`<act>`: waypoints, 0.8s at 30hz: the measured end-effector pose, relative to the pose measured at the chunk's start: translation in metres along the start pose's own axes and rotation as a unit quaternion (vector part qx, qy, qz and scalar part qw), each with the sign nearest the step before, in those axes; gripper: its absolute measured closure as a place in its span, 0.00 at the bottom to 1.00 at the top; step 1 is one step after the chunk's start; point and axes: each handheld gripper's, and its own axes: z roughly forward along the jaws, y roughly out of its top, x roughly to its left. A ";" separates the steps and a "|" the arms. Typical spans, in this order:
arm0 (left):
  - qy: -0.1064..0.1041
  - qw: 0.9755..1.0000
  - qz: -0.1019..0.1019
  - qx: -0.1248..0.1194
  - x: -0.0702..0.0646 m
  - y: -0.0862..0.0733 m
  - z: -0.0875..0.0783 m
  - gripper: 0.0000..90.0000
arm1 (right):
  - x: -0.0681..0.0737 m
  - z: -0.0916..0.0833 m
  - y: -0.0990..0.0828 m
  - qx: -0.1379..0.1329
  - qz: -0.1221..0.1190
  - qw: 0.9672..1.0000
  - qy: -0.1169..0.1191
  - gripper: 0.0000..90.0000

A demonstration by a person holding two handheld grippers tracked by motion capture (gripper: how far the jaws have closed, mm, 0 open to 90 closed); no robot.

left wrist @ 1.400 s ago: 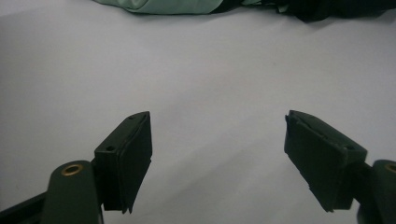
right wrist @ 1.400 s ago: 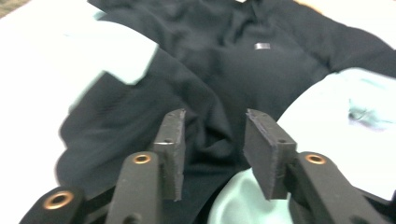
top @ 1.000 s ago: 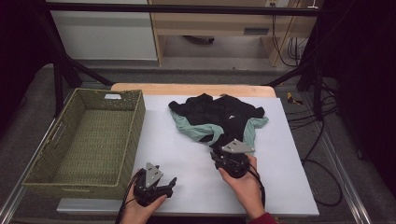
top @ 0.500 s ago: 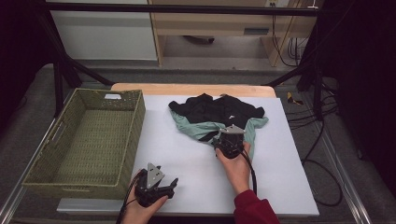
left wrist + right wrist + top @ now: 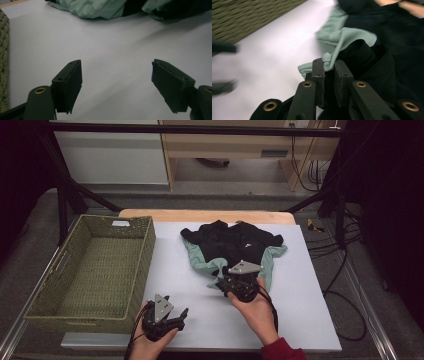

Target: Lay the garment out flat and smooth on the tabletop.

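Note:
A crumpled black and mint-green garment (image 5: 235,245) lies on the far half of the white table (image 5: 300,310). My right gripper (image 5: 223,281) is at its near edge. Its jaws have just been closing and now pinch a fold of the mint fabric (image 5: 347,37) between the pads, as the right gripper view (image 5: 329,63) shows. My left gripper (image 5: 181,316) rests low near the table's front edge, beside the basket's near corner. It stands open (image 5: 116,82) over bare table with nothing between its fingers.
A green woven basket (image 5: 145,265) stands along the left side of the table, with nothing seen inside it. Its wall shows in the left gripper view (image 5: 3,62) and the right gripper view (image 5: 249,15). Cables hang off the right of the table.
My right hand reached forward to the garment's near edge, then drew back a little to the left with the fabric pinched. The left hand has not moved.

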 end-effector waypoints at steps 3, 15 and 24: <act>-0.004 1.000 -0.009 0.000 0.004 -0.001 0.000 0.28 | 0.019 0.006 -0.012 0.025 -0.004 0.998 0.051 0.89; -0.018 1.000 -0.005 0.012 -0.001 -0.003 0.005 0.29 | 0.031 0.010 -0.045 0.031 -0.020 0.998 0.053 0.64; -0.035 0.999 0.013 0.017 -0.016 -0.002 0.008 0.33 | -0.005 -0.050 -0.081 -0.004 0.007 0.999 -0.044 0.57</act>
